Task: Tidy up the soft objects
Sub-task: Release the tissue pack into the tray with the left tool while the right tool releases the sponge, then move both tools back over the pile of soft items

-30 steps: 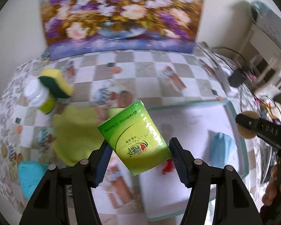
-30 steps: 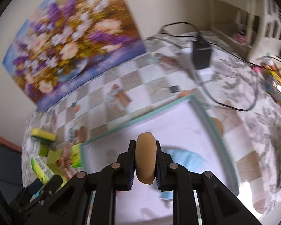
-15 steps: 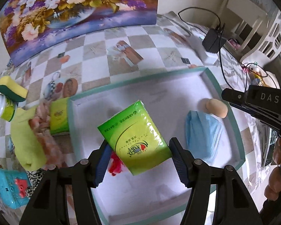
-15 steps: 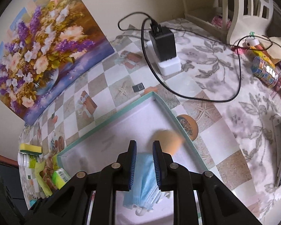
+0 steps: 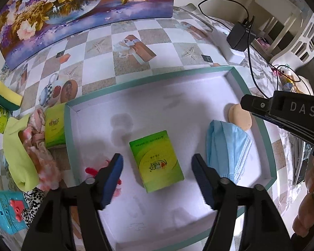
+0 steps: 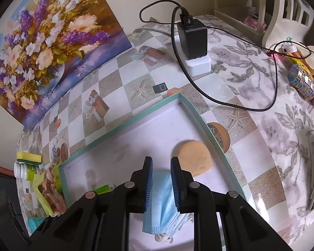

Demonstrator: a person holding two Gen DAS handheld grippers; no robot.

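Observation:
A shallow white tray with a teal rim (image 5: 148, 79) lies on the checked tablecloth. A green tissue pack (image 5: 157, 161) lies flat in its middle. My left gripper (image 5: 157, 156) hangs above the pack with its jaws opening, and the pads do not touch it. A blue face mask (image 5: 226, 144) and a tan round puff (image 5: 240, 117) lie at the tray's right side. A small red thing (image 5: 90, 170) lies under the left finger. My right gripper (image 6: 161, 160) hovers over the mask (image 6: 159, 188) beside the puff (image 6: 193, 159). It is shut to a narrow slit with nothing pinched.
Left of the tray lie a second green pack (image 5: 54, 127), a yellow-green cloth (image 5: 16, 150), a pink fluffy cloth (image 5: 39, 152), a sponge (image 5: 4, 97) on a bottle and a teal box (image 5: 4, 211). A charger (image 6: 192, 39) with a looping cable sits behind. A flower painting (image 5: 83, 10) leans on the wall.
My left gripper carried the green pack over the tray, sank and opened; the pack now lies in the tray. My right gripper let go of the puff, which now rests in the tray.

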